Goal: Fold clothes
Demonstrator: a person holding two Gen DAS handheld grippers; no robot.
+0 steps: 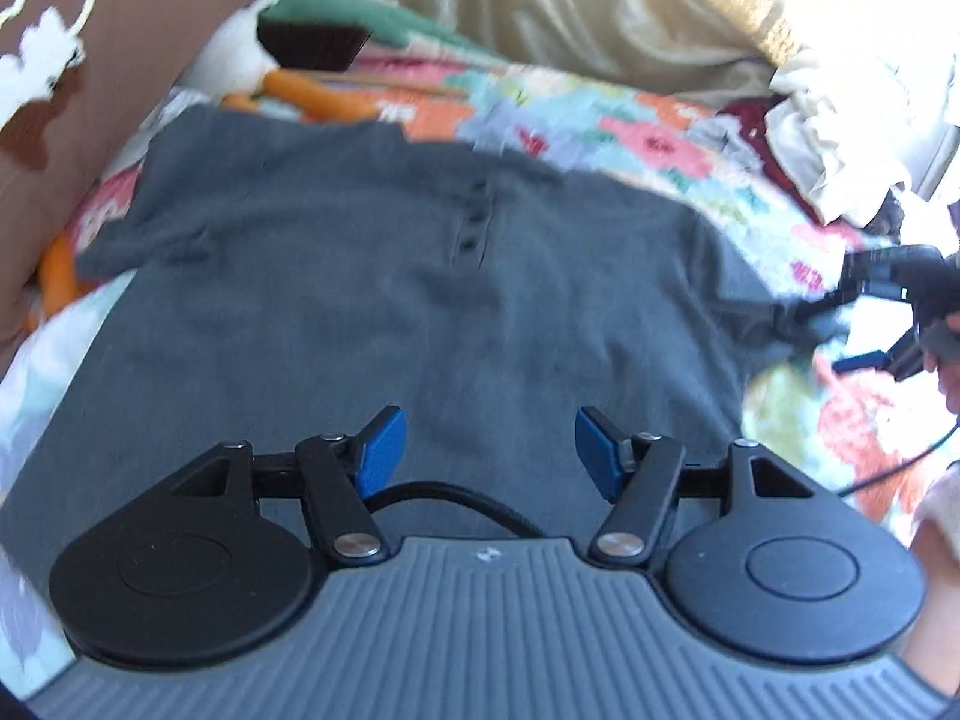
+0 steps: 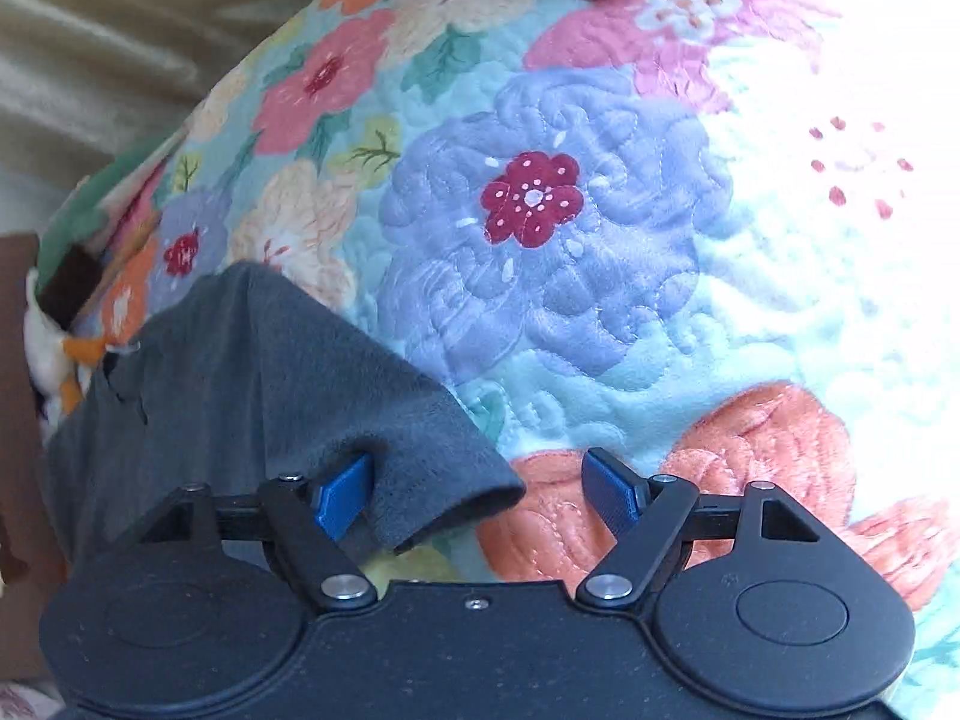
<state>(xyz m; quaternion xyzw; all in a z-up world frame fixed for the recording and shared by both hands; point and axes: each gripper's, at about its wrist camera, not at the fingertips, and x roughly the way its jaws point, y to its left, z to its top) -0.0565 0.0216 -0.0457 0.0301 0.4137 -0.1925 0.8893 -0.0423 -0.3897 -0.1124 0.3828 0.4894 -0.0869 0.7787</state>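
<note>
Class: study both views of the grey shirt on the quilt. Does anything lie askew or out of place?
The shirt lies mostly flat on the quilt, but its sleeve by the right gripper is rumpled, the cuff lifted and draped over one finger. Both grippers are open; the left gripper holds nothing.

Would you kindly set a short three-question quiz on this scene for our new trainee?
1. True or false: the shirt lies spread flat on the quilt, button placket facing up.
2. Which part of the shirt sits between the open fingers of the right hand-held gripper? A) collar B) sleeve cuff C) bottom hem
3. Fill in: the left hand-held gripper hovers over the shirt's lower body with its jaws ____.

Key: 1 true; 2 B, the sleeve lies against the left pad, not yet clamped; 3 open.
</note>
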